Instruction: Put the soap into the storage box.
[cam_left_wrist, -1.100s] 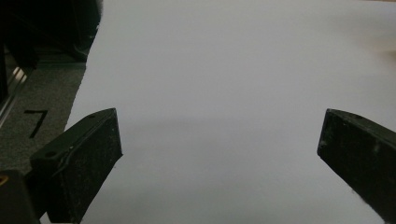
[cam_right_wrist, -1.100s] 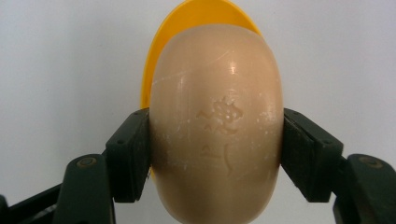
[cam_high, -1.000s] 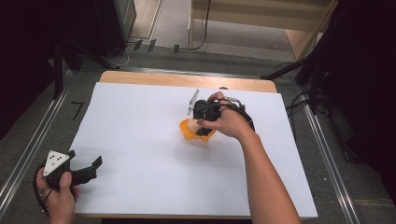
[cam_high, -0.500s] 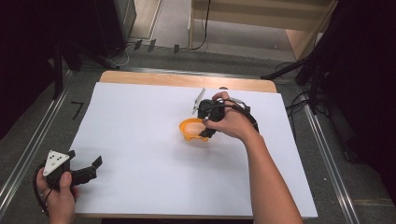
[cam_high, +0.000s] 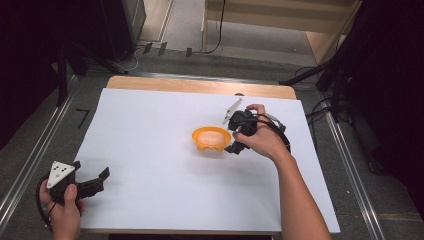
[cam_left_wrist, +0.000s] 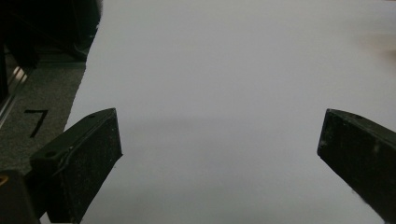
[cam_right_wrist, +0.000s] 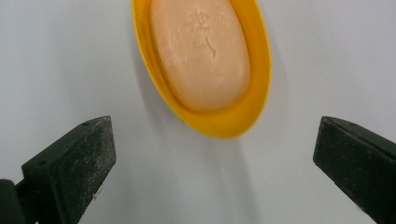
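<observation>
The right gripper (cam_right_wrist: 212, 172) stood with its jaws spread wide and empty just beside the yellow soap dish (cam_right_wrist: 212, 119), which sat near the middle of the white table sheet (cam_high: 150, 130) with a peach soap bar (cam_right_wrist: 201, 51) lying in it. That looked like a placing step just finished, or a grasp about to start; any next grasp would call for closing on the dish rim. There was one dish, one bar and two grippers, the left gripper (cam_left_wrist: 219, 140) wide and empty at the near left corner.
</observation>
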